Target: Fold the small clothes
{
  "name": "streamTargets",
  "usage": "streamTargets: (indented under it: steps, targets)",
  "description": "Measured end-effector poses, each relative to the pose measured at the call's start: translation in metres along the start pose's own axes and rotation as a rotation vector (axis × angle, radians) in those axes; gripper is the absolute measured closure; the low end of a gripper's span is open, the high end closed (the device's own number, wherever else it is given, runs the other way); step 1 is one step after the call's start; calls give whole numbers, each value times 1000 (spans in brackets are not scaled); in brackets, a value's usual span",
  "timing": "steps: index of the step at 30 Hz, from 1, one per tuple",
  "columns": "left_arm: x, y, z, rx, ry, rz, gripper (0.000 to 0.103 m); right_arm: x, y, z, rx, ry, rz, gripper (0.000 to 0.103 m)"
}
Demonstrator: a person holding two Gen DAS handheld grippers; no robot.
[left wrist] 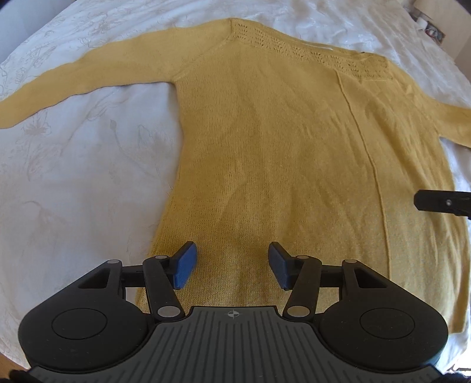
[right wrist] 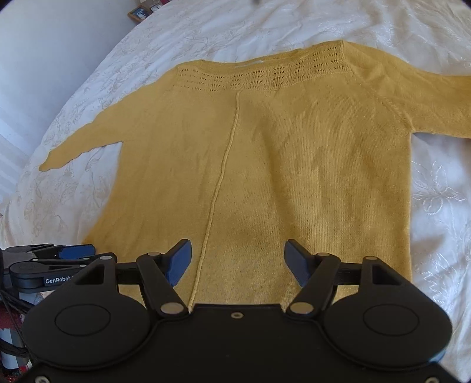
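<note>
A mustard-yellow knitted sweater [left wrist: 279, 147] lies flat on a white bedspread, neckline at the far side, both sleeves spread out; it also shows in the right wrist view [right wrist: 279, 165]. A raised seam [right wrist: 220, 176] runs down its middle. My left gripper [left wrist: 232, 266] is open and empty, hovering over the sweater's near hem on its left half. My right gripper [right wrist: 238, 263] is open and empty over the hem, just right of the seam. Part of the right gripper shows at the right edge of the left wrist view [left wrist: 441, 203], and the left gripper shows at the left of the right wrist view [right wrist: 59, 259].
The white embroidered bedspread [left wrist: 73, 176] covers the bed all round the sweater. A pale wall [right wrist: 44, 59] and a small framed picture [right wrist: 139, 13] lie beyond the far left corner. Small items [left wrist: 432, 26] sit at the far right edge.
</note>
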State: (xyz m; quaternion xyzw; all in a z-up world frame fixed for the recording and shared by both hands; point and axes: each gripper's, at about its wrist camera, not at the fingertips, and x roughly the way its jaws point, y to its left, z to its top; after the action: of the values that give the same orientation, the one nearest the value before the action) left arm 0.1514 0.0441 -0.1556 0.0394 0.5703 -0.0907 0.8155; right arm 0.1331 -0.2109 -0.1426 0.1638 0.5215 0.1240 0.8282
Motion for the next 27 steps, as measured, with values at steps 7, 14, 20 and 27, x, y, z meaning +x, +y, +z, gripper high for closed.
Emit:
streamTargets:
  steps: [7, 14, 20, 27]
  targets:
    - [18, 10, 2, 18, 57, -42, 49, 17, -40, 9, 113, 57, -129, 31]
    - [32, 5, 8, 39, 83, -89, 23, -7, -58, 10, 217, 31, -189, 30]
    - [43, -9, 13, 32, 116, -80, 1, -44, -63, 22, 232, -41, -194, 27]
    - [52, -37, 13, 5, 116, 63, 0, -89, -95, 56, 200, -116, -226, 22]
